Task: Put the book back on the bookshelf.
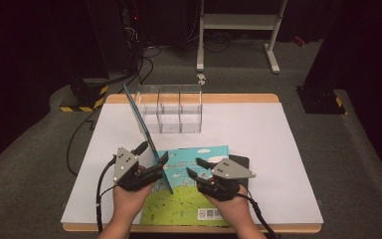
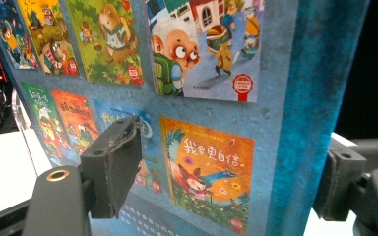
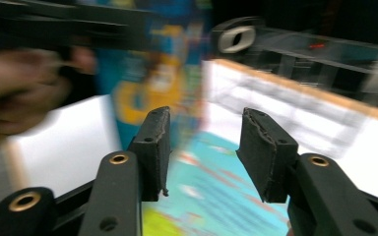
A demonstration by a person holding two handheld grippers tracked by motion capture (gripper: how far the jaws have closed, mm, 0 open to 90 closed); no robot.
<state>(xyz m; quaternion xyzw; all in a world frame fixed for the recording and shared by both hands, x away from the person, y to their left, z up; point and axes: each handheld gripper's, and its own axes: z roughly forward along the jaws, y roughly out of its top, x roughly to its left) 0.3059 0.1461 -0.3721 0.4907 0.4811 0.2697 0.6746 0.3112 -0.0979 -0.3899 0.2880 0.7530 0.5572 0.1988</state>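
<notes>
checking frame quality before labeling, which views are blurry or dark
Right gripper view: heavy motion blur on the flat book, only its own gripper sharp. Left gripper view: sharp on the upright book. High view: table evenly lit, surroundings dark.

On the upright book cover (image 2: 236,98) filling your left gripper view, the small orange picture at lower centre carries the white Chinese title 我要更自信 (image 2: 208,153); the red round seals on the other small pictures are too small to read. In the high view, the lying book (image 1: 189,199) at lower centre bears a white label with a QR code (image 1: 206,214) near its bottom edge, its print too small to read
</notes>
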